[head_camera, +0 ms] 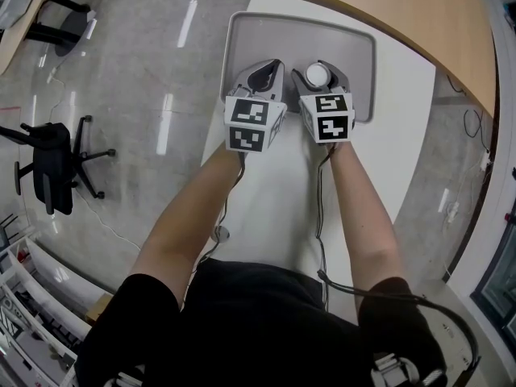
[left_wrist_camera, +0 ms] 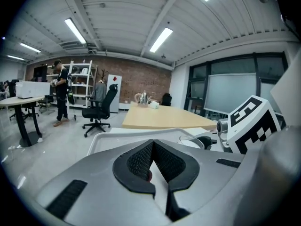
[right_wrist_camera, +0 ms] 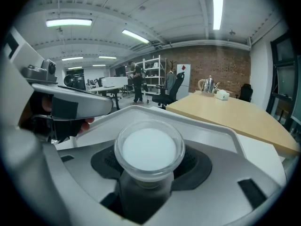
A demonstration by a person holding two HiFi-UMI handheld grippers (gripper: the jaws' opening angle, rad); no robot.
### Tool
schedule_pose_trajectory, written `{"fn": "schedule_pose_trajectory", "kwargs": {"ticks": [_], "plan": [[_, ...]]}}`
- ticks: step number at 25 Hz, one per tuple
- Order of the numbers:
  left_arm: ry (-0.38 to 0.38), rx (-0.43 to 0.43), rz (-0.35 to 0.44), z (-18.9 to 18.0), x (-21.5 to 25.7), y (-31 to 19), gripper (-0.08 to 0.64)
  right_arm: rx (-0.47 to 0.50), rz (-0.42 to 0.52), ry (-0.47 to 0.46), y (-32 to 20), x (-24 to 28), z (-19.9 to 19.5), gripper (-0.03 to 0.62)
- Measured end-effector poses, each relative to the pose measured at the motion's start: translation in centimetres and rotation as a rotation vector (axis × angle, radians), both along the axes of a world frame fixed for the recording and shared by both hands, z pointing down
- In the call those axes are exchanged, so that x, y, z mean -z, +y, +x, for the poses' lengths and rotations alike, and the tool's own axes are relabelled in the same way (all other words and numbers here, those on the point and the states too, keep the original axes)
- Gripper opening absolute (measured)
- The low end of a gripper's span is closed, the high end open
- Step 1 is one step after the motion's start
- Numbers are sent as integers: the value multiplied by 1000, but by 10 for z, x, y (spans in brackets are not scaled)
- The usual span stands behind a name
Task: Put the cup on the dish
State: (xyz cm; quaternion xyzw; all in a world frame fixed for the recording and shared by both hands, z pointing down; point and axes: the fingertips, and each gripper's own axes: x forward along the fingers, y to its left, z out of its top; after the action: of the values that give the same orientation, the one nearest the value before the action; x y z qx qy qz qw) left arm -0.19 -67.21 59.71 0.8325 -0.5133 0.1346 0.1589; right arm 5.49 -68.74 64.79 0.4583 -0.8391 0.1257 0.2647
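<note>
- An office chair (head_camera: 52, 164) stands on the grey floor (head_camera: 145, 71) at 9 o'clock in the head view, well apart from the white table (head_camera: 407, 127).
- The left gripper (head_camera: 264, 75) hangs over the left half of the grey dish (head_camera: 242, 35), its marker cube toward 6 o'clock.
- In the left gripper view its jaws are closed: the ribbed dark pads (left_wrist_camera: 141, 159) of the left gripper (left_wrist_camera: 153, 149) meet at the tips. A small reddish spot shows low between them, too small to identify.
- Past those jaws, the dish rim (left_wrist_camera: 106, 138) lies at 11 o'clock, and the cup (left_wrist_camera: 193, 141) at 2 o'clock, beside the right gripper's cube.
- The right gripper (head_camera: 319, 76) sits just beside the left one, at its 3 o'clock, over the middle of the dish.
- Its jaws are clamped on the cup (head_camera: 317, 74), a clear one with a white inside, held upright.
- In the right gripper view the cup (right_wrist_camera: 149, 149) fills the gap of the right gripper (right_wrist_camera: 149, 168), and the dish rim (right_wrist_camera: 221, 131) curves behind it from 10 to 2 o'clock.
- Whether the cup's base touches the dish cannot be told.
- A wooden table (head_camera: 419, 14) abuts the white table at 1 o'clock in the head view.
</note>
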Motion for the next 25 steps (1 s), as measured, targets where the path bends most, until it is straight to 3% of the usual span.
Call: {"fn": "schedule_pose_trajectory", "kwargs": {"ticks": [11, 25], "plan": [[-7, 2, -10, -6, 0, 6, -3, 20, 51, -32, 6, 4, 2, 253], [9, 9, 82, -20, 72, 37, -3, -24, 271, -115, 32, 124, 8, 253]]}}
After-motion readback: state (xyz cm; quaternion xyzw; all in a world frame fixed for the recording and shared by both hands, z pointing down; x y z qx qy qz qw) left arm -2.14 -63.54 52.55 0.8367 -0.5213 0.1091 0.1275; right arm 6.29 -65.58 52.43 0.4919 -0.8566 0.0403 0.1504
